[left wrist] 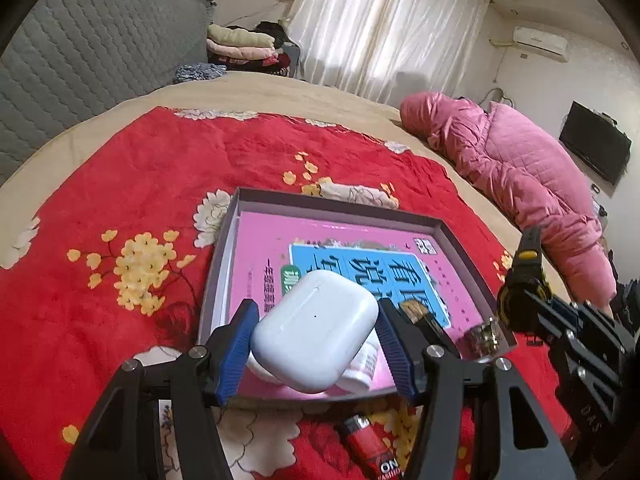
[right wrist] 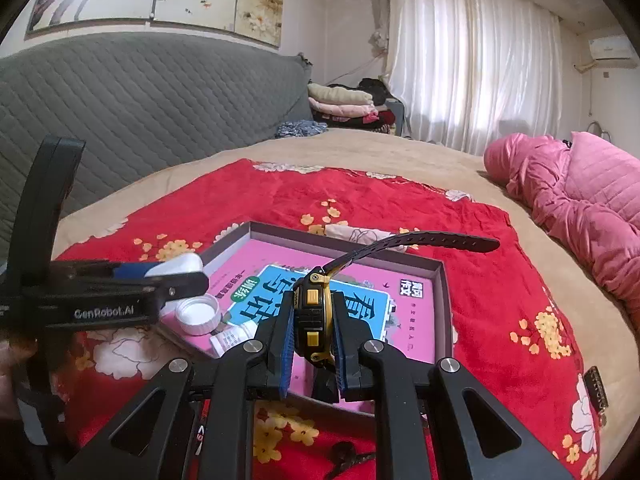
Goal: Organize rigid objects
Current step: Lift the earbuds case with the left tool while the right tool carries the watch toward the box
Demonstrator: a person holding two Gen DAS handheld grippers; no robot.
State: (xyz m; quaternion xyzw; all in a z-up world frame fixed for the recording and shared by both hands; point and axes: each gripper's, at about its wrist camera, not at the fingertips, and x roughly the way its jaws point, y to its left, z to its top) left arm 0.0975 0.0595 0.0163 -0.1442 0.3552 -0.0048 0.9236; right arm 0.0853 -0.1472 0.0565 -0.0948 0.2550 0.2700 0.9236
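Note:
My left gripper [left wrist: 316, 336] is shut on a white earbud case [left wrist: 316, 330] and holds it over the near left corner of a shallow grey box [left wrist: 224, 248]. A pink and blue book [left wrist: 360, 256] lines the box. My right gripper [right wrist: 311, 332] is shut on a black and yellow wristwatch [right wrist: 312, 312], its strap [right wrist: 432, 242] sticking out ahead, above the box's near edge [right wrist: 444, 300]. A small white bottle [right wrist: 232, 338] and its white cap [right wrist: 200, 314] lie in the box below the left gripper [right wrist: 176, 276]. The watch also shows at the right of the left wrist view [left wrist: 524, 280].
The box sits on a red flowered blanket [left wrist: 120, 208] on a bed. A red lighter [left wrist: 368, 446] lies just in front of the box. A small glass jar [left wrist: 486, 336] and a dark corked item [left wrist: 424, 318] sit in the box's near right corner. A pink jacket [left wrist: 512, 176] lies at the right.

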